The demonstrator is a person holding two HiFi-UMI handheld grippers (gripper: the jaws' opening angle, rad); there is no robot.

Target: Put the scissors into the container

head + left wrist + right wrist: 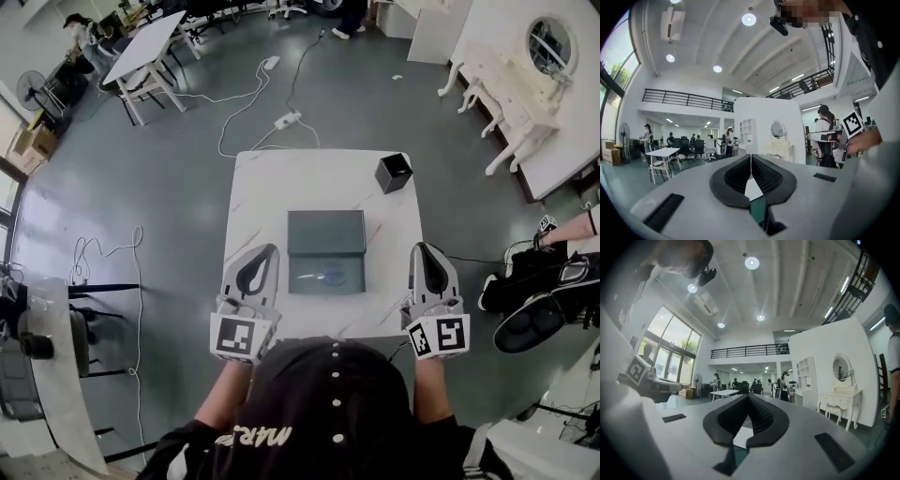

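Left gripper: jaws pressed together, nothing held, left of container. Right gripper: likewise closed, empty, right of container. Scissors faintly discerned inside container's near half. Judged light, rigid, blades slippery; hold best taken at handles.

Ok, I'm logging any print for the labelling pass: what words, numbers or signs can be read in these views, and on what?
"MAR": apparently, in pale print on the person's dark top; the rest is hidden.
Left marker cube and right marker cube: black-and-white square codes, no letters or numbers.
Container: no readable print.
Anything in the room behind is too small to read.
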